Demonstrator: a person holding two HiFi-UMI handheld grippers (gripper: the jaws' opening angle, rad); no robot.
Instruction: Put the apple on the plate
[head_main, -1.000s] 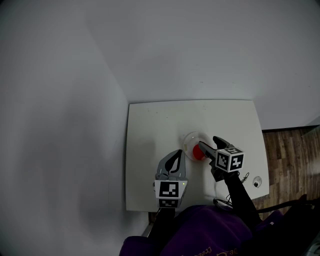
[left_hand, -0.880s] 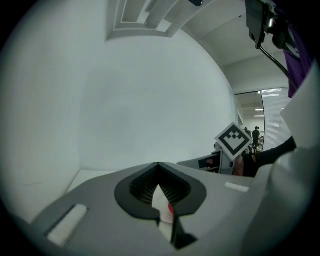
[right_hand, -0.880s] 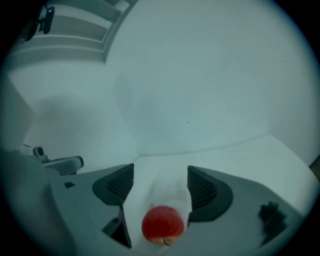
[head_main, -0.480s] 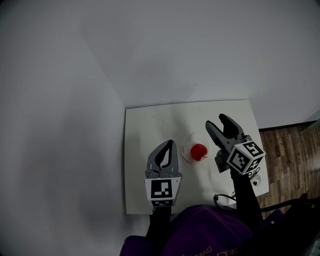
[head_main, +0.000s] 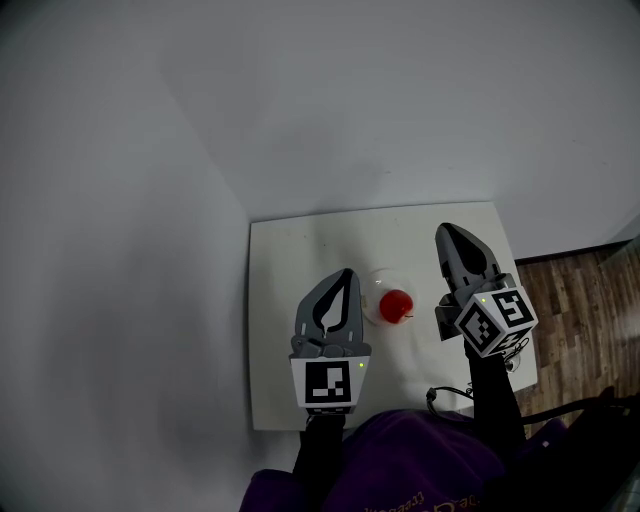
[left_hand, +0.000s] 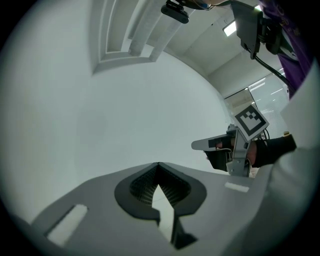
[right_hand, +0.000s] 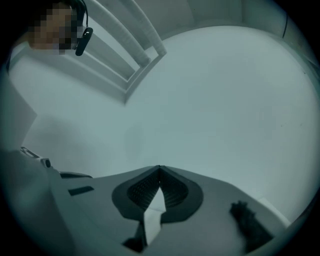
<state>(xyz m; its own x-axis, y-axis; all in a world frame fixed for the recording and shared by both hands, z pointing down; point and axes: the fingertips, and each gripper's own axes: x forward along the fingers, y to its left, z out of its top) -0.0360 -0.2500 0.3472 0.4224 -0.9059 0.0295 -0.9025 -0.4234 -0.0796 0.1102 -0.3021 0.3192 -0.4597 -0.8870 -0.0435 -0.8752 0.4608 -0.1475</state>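
Observation:
A red apple (head_main: 397, 304) rests on a small clear plate (head_main: 377, 285) near the middle of the white table (head_main: 290, 330). My left gripper (head_main: 345, 273) hovers raised to the left of the plate, jaws shut with nothing between them. To the right of the plate my right gripper (head_main: 445, 232) is also lifted, shut and empty. In the left gripper view the tips (left_hand: 158, 164) meet against a plain white wall, and the right gripper (left_hand: 197, 145) shows at the side. The right gripper view shows its own closed tips (right_hand: 159, 167) against the same wall.
The table stands in a corner of white walls. Wooden floor (head_main: 585, 300) lies to its right. A small round object (head_main: 513, 365) and a cable (head_main: 445, 400) sit near the table's front right edge.
The right gripper let go of the apple on the plate, rose clear to the right and closed its jaws. The left gripper also rose.

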